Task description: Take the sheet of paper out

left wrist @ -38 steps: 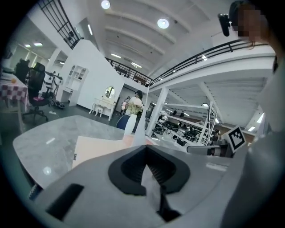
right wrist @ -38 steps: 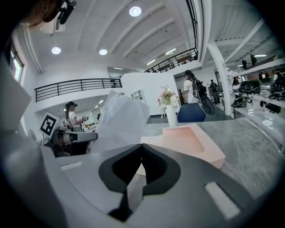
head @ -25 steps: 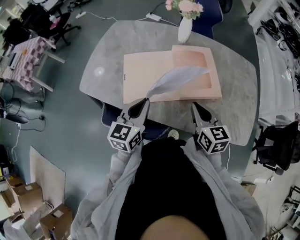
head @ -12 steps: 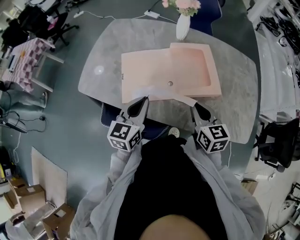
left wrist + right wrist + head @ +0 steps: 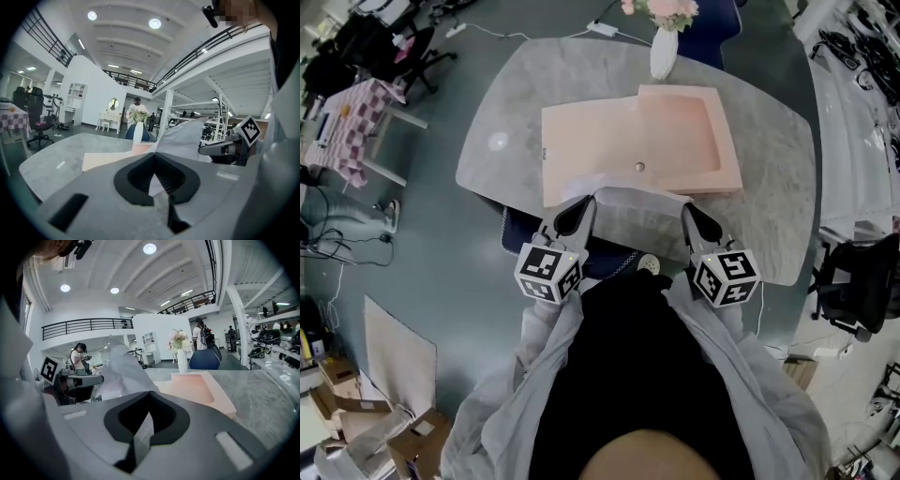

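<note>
A pale grey sheet of paper (image 5: 637,208) hangs stretched between my two grippers over the near edge of the table. My left gripper (image 5: 586,200) is shut on its left end, and my right gripper (image 5: 687,210) is shut on its right end. Behind the sheet lies an open pink case: a flat flap (image 5: 586,150) on the left and a shallow tray (image 5: 680,131) on the right, with nothing in it. In the left gripper view the paper (image 5: 185,138) rises out of the jaws (image 5: 157,180). In the right gripper view the paper (image 5: 119,371) runs from the jaws (image 5: 145,427) towards the left gripper (image 5: 82,379).
The case lies on a grey marble table (image 5: 769,141). A white vase of pink flowers (image 5: 664,52) stands at the table's far edge, just behind the case. A small round stud (image 5: 639,167) sits on the case near its front. Chairs and desks stand on the floor around.
A second ago only the left gripper held the sheet, which trailed up over the tray. The right gripper has since closed on its free end, and the sheet now spans both grippers.
</note>
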Action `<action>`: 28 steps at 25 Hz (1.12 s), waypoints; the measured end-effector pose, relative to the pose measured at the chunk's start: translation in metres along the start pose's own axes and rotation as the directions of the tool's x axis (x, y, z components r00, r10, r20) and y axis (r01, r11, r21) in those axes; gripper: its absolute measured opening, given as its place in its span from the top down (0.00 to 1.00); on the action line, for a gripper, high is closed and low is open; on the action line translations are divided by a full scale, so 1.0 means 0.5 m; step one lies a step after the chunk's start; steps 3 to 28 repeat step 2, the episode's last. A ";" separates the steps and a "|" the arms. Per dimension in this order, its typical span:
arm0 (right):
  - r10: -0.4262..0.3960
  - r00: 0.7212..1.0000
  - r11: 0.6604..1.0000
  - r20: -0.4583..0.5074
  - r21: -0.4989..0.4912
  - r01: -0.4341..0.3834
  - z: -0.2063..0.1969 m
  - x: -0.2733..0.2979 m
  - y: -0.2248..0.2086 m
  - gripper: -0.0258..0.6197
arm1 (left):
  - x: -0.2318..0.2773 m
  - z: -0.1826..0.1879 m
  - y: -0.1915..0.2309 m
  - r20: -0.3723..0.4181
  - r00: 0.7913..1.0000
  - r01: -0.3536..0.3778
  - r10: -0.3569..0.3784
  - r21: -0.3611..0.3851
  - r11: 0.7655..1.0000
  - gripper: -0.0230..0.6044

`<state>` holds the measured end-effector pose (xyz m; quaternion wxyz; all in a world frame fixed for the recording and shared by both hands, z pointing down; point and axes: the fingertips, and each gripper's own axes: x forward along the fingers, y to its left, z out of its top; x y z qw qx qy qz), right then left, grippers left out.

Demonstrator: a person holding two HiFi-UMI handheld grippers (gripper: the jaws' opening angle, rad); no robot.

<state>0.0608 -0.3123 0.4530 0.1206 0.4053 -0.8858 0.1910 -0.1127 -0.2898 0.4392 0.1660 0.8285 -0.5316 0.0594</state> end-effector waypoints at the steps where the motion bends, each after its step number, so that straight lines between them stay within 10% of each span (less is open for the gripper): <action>1: -0.002 1.000 1.000 0.001 0.000 0.002 0.000 -0.001 0.000 0.94 | 0.000 0.000 0.000 0.000 1.000 0.001 -0.001 0.001 1.000 0.96; 28: -0.003 1.000 1.000 0.001 0.000 0.003 -0.001 -0.002 -0.001 0.94 | -0.001 -0.001 -0.001 0.000 1.000 0.001 -0.001 0.001 1.000 0.96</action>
